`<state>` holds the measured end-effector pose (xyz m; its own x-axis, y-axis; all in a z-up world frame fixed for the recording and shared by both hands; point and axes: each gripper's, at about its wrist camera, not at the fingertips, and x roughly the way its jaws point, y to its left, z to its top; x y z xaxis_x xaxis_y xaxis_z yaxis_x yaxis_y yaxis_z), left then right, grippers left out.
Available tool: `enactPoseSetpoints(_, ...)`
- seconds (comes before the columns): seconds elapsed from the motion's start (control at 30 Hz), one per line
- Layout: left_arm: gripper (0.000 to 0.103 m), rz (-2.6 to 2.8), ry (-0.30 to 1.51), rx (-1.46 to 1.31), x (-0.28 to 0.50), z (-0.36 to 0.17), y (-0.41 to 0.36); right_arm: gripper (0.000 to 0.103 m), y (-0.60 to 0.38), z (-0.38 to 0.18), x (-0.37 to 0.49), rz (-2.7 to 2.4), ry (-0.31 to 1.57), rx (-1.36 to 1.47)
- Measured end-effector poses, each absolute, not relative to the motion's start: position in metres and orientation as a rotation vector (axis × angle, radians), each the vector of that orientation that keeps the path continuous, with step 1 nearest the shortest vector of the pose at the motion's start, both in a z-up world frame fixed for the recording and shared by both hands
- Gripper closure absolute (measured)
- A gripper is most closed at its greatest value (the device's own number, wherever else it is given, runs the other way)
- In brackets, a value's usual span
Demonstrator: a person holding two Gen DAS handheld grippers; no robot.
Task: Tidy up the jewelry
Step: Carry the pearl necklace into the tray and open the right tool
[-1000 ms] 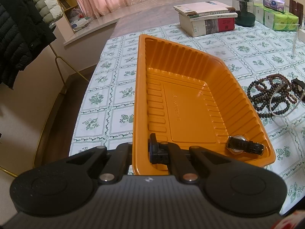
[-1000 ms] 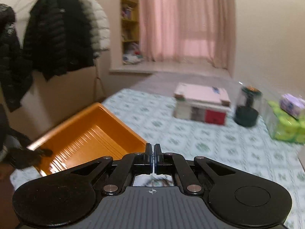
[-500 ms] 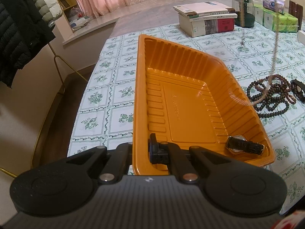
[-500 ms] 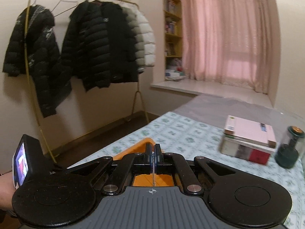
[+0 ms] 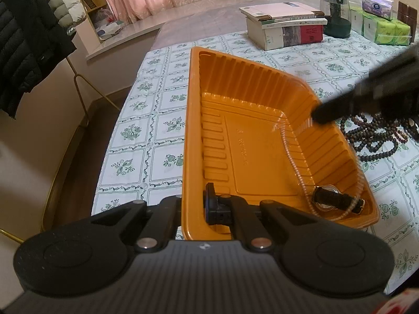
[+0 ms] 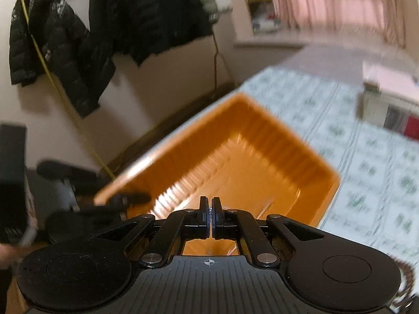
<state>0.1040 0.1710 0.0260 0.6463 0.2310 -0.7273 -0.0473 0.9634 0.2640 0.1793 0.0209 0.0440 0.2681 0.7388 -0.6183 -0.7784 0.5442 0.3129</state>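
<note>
Steadying seems the left gripper (image 5: 209, 205)'s job, clamped on the orange tray (image 5: 192, 130)'s near rim, while the right gripper (image 6: 210, 216), pinching a clear bead strand (image 5: 294, 161), lowers it beside the watch (image 5: 334, 201).

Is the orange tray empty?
No, a black wristwatch and a clear bead strand lie inside the orange tray.
</note>
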Motion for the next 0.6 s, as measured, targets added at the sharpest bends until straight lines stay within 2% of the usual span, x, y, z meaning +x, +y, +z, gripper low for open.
enactPoseSetpoints(0.33,0.1,0.164,0.857,0.227,0.105,0.027,0.171,0.101,0.009,0.028,0.184,0.993,0.811,-0.036)
enactPoseSetpoints(0.4,0.1,0.165,0.858,0.227,0.105,0.027,0.172,0.094,0.002,0.033,0.185,0.965,0.798,-0.01)
enactPoseSetpoints(0.47,0.1,0.164,0.857,0.227,0.105,0.027,0.171,0.059,-0.01,0.037,0.188,0.94,0.785,0.029)
enactPoseSetpoints(0.53,0.1,0.164,0.857,0.227,0.105,0.027,0.172,0.051,-0.028,0.039,0.188,0.907,0.766,0.077)
enactPoseSetpoints(0.6,0.1,0.165,0.857,0.228,0.105,0.027,0.172,0.051,-0.047,0.038,0.186,0.863,0.76,0.106)
